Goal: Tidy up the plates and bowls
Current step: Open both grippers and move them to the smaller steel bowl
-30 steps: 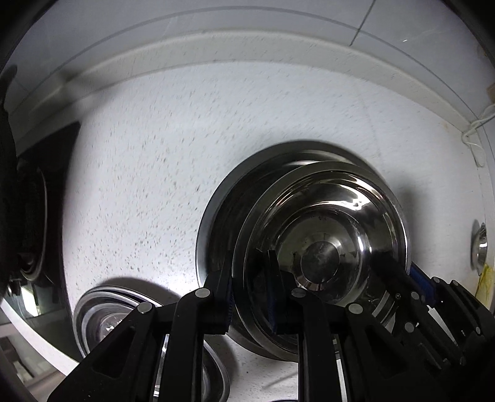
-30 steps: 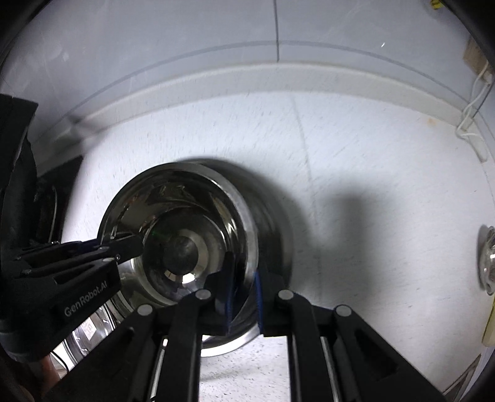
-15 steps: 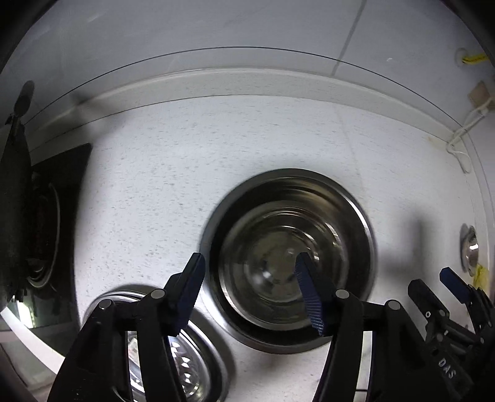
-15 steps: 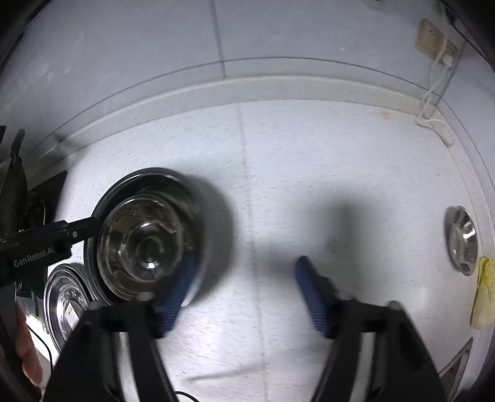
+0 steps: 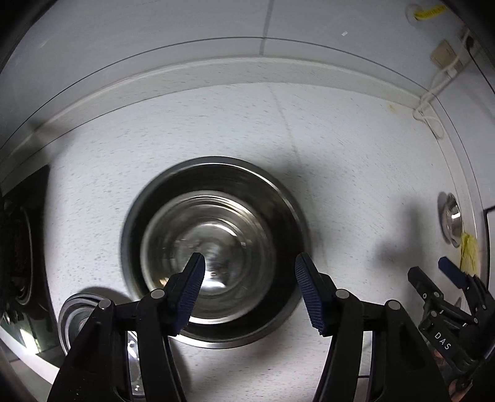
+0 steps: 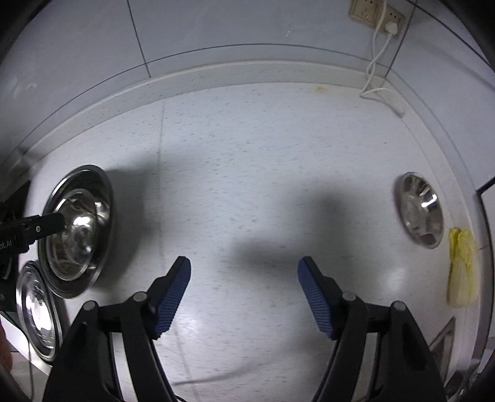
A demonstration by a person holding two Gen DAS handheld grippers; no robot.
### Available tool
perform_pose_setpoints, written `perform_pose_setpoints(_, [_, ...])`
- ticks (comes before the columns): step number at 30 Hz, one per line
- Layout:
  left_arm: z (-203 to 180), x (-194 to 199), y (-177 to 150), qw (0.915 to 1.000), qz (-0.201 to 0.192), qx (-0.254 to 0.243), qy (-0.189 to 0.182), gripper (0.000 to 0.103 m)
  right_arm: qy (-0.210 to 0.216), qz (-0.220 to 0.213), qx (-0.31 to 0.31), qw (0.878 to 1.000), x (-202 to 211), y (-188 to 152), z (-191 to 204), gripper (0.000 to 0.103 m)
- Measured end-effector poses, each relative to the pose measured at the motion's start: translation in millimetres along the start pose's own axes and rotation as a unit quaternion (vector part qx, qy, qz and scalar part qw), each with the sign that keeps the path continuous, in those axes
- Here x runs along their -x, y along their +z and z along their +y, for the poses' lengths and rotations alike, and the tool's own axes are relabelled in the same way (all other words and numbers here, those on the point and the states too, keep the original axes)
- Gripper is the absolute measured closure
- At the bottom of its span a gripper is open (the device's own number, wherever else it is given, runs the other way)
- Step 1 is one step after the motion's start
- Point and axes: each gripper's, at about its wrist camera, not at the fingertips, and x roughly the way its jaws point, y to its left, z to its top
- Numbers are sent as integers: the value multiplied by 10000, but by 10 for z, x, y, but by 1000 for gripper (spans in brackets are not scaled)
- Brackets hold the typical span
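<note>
A stack of nested steel bowls (image 5: pixel 216 250) sits on the white speckled counter; it also shows in the right wrist view (image 6: pixel 77 232) at the left. My left gripper (image 5: pixel 249 289) is open and empty, hovering above the stack's near rim. My right gripper (image 6: pixel 244 293) is open and empty over bare counter, well right of the stack. A second steel bowl (image 5: pixel 77 318) sits by the counter's front left edge and also shows in the right wrist view (image 6: pixel 37 312). A small steel bowl (image 6: pixel 420 210) sits alone at the far right, also visible in the left wrist view (image 5: pixel 451 219).
A black stove (image 5: pixel 18 247) lies at the left. A yellow-green cabbage leaf (image 6: pixel 462 269) lies beside the small bowl. A white cord (image 6: pixel 380 62) runs from a wall socket (image 6: pixel 362 12) down to the counter's back right. A tiled wall bounds the back.
Both grippers let go of the bowl they held at the stack, opened, and pulled back and up. The right gripper has swung away to the right.
</note>
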Motion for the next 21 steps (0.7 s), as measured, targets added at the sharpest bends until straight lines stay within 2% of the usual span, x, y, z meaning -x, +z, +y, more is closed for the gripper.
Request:
perform_pose_setpoints(10, [-686,-169,116,9986,154,-490,-100,48,-543,-365,62,9978,86,-45,-468,32])
perform_pose_setpoints(12, [-797,-221,158,9980,188,-582,-133,48,-522,-405,-81,9978,93,-59,-645,32])
perform_pose_setpoints(20, [-1632,-370,236,9929,272,-1138,-198,48,-727,-446,-578,9947,45,-177,-1309,32])
perform_pose_setpoints(21, [-1756,-390,246,9919,273,-1225,-210,42,-736,-442,-619,9944,40,-191,-1356,32])
